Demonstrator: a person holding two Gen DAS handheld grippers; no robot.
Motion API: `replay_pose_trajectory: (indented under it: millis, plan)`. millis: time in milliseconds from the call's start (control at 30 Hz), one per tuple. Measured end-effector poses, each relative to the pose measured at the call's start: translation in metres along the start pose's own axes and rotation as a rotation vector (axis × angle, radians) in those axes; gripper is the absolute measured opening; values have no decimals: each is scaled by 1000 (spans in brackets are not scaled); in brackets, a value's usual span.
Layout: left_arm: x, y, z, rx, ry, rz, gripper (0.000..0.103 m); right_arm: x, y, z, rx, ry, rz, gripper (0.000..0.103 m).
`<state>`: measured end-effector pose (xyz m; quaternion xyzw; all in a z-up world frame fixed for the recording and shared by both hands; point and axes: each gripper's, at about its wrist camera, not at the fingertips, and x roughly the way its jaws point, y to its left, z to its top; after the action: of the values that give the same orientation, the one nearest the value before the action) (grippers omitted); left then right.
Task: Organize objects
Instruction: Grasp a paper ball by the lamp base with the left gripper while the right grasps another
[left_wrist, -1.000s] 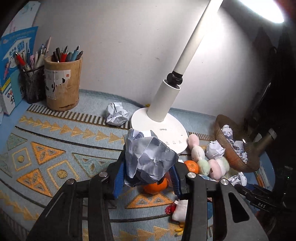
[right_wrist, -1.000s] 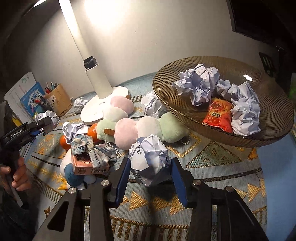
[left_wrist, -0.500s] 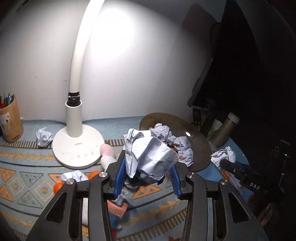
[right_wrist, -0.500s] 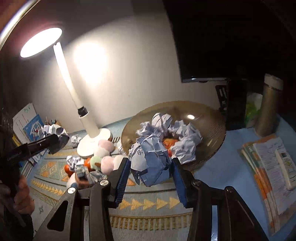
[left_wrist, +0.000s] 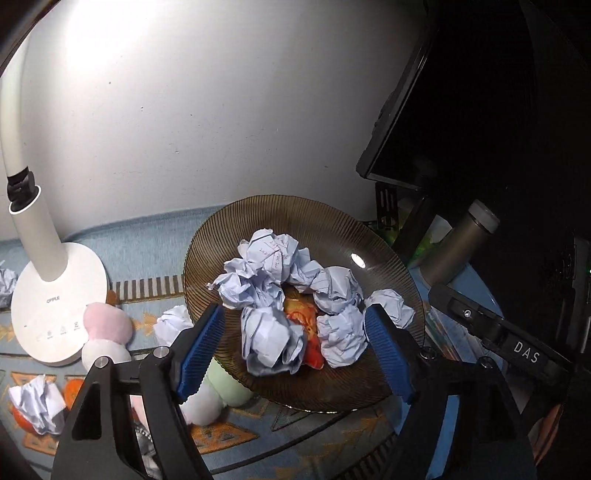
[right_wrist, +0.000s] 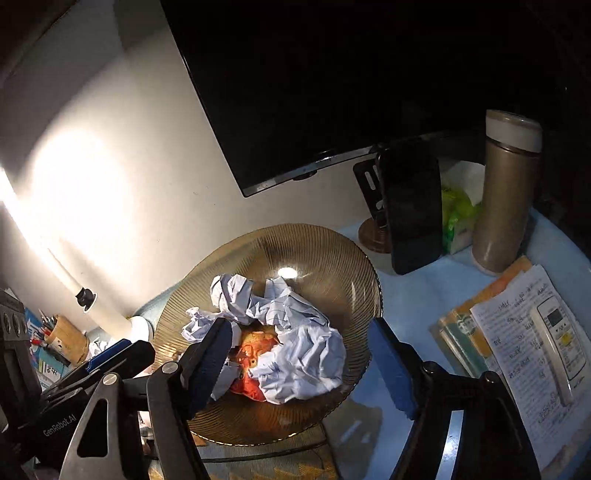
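A ribbed brown glass bowl (left_wrist: 314, 229) (right_wrist: 325, 254) holds several crumpled paper balls (left_wrist: 269, 258) (right_wrist: 299, 354) and an orange-red packet (left_wrist: 304, 321) (right_wrist: 251, 350). My left gripper (left_wrist: 295, 347) is open and empty, held above the bowl's near side. My right gripper (right_wrist: 303, 362) is open and empty, also above the bowl. The other gripper shows in each view: the right at the right edge (left_wrist: 509, 343), the left at lower left (right_wrist: 92, 373). More paper balls (left_wrist: 37, 402) lie on the patterned mat at left.
A white desk lamp (left_wrist: 51, 306) stands left of the bowl. Plush balls (left_wrist: 105, 325), oranges and a paper ball (left_wrist: 173, 321) lie by it. A metal flask (right_wrist: 506, 192), phone on a stand (right_wrist: 410, 206), monitor (right_wrist: 332, 92), papers and remote (right_wrist: 554, 347) are at right.
Both grippers have moved over the bowl and opened. The paper balls they held now lie in the bowl.
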<state>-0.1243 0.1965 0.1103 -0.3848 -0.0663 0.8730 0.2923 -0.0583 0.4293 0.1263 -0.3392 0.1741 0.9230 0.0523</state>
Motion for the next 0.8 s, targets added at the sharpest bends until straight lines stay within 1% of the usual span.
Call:
replay_pose_trajectory:
  millis: [100, 200, 333, 433, 467, 500, 533, 567, 600, 667, 733, 800]
  plan:
    - [-23, 8, -13, -17, -32, 8, 77, -5, -4, -14, -9, 2, 0, 74]
    - [-61, 12, -28, -23, -91, 16, 77, -15, 3, -29, -37, 9, 20, 74]
    - [-124, 15, -47, -23, -192, 38, 77, -36, 31, -48, -89, 15, 98, 74]
    - [-176, 32, -56, -45, -281, 90, 80, -57, 63, -56, -148, 4, 169, 74]
    - [-192, 40, -59, -60, -312, 112, 87, -63, 73, -59, -163, 2, 193, 75]
    - [-209, 50, -64, -77, -342, 142, 98, -68, 84, -63, -177, 1, 212, 76]
    - [-221, 59, -70, -94, -376, 182, 99, -71, 94, -68, -192, -2, 229, 77]
    - [-233, 68, -77, -105, -403, 223, 99, -72, 102, -75, -206, -6, 239, 83]
    - [-239, 77, -85, -112, -410, 262, 99, -72, 111, -84, -218, -9, 243, 85]
    - [-239, 98, -101, -136, -392, 346, 99, -61, 125, -104, -253, -3, 227, 85]
    - [-226, 118, -119, -151, -350, 445, 99, -44, 134, -126, -281, 15, 222, 85]
    - [-208, 137, -136, -158, -308, 502, 99, -26, 137, -145, -295, 40, 215, 85]
